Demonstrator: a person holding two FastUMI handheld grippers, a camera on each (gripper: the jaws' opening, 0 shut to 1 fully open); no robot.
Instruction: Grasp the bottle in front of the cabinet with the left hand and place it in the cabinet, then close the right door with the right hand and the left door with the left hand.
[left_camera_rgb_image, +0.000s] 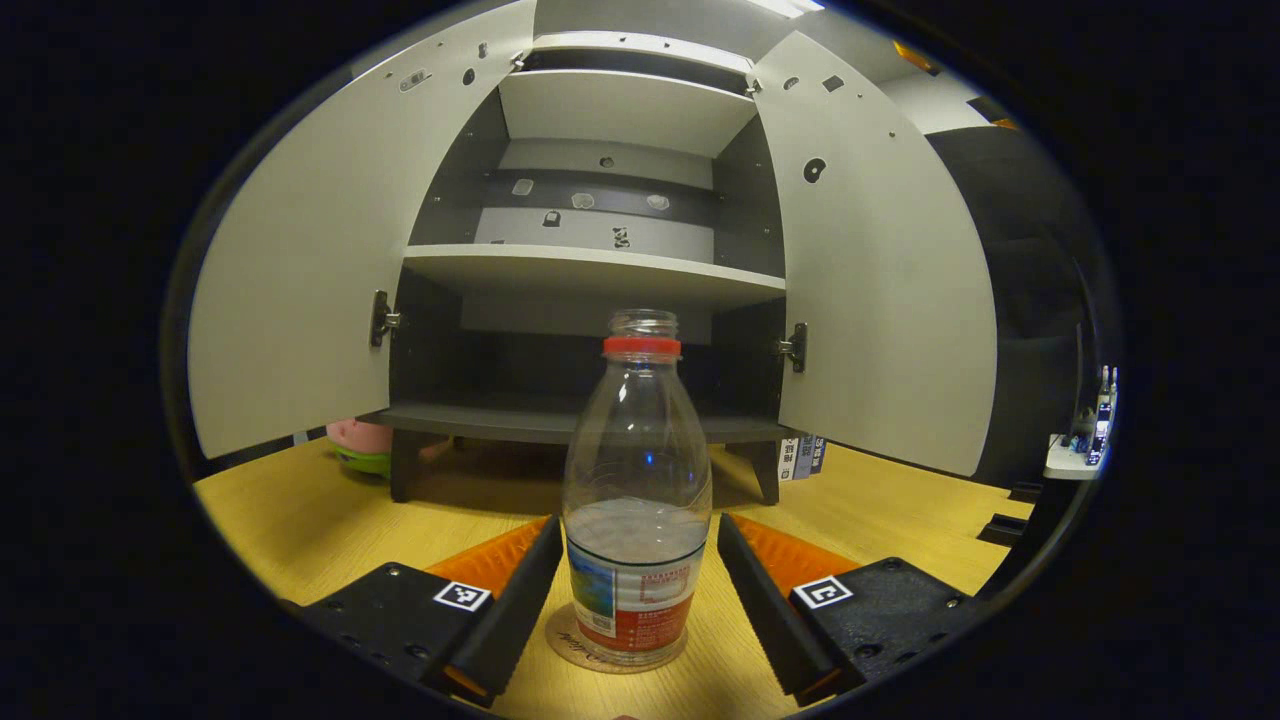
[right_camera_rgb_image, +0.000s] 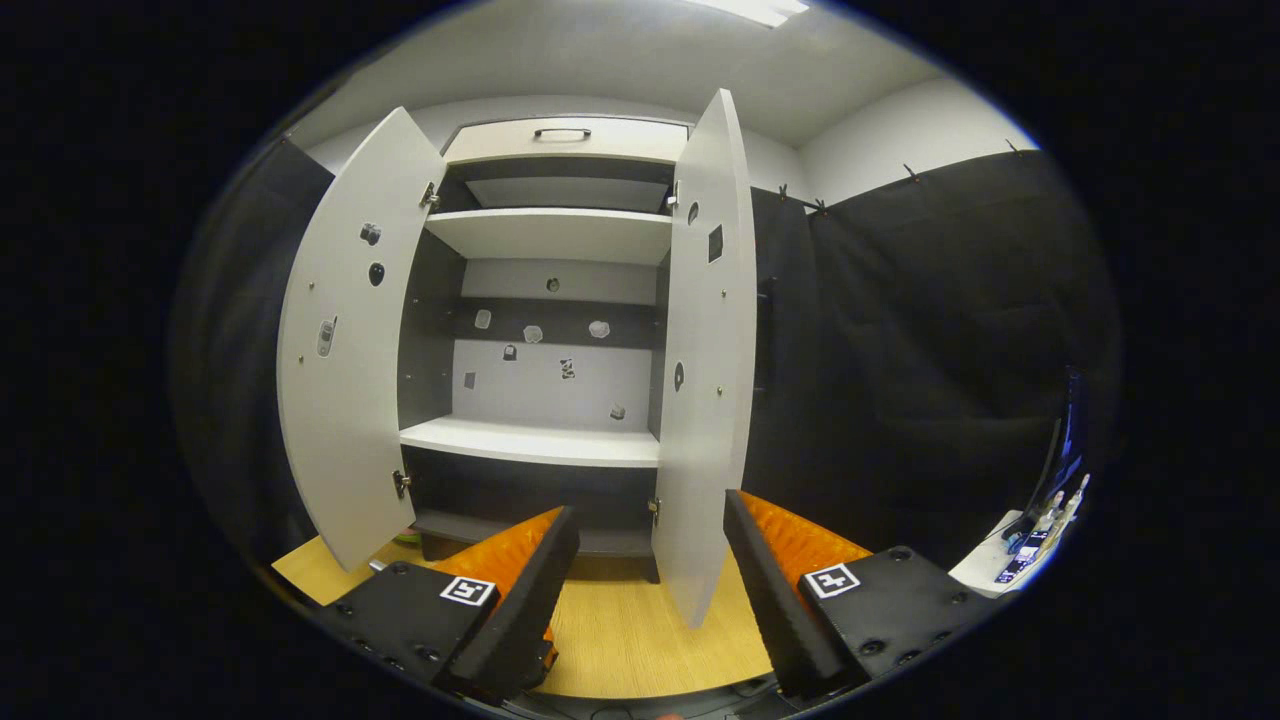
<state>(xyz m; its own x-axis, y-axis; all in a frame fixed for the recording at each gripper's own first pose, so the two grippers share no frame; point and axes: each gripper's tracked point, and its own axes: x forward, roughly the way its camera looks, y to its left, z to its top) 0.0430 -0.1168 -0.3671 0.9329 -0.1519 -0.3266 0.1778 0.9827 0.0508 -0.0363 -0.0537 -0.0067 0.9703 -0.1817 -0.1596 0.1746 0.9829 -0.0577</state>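
Observation:
A clear plastic bottle (left_camera_rgb_image: 637, 480) with a red neck ring, no cap and a red-and-white label stands upright on the wooden table (left_camera_rgb_image: 300, 520) in front of the cabinet (left_camera_rgb_image: 590, 265). My left gripper (left_camera_rgb_image: 640, 590) is open, one finger on each side of the bottle's lower half, with small gaps to it. Both grey cabinet doors stand open: the left door (left_camera_rgb_image: 300, 270) and the right door (left_camera_rgb_image: 880, 280). In the right gripper view, my right gripper (right_camera_rgb_image: 650, 590) is open and holds nothing, and the right door's edge (right_camera_rgb_image: 705, 370) hangs just beyond its fingertips.
A round coaster-like mark (left_camera_rgb_image: 570, 635) lies under the bottle. A pink and green toy (left_camera_rgb_image: 360, 445) sits behind the left door. The cabinet's shelves (left_camera_rgb_image: 590, 265) are bare. Small items rest on a white ledge (left_camera_rgb_image: 1085, 440) at far right.

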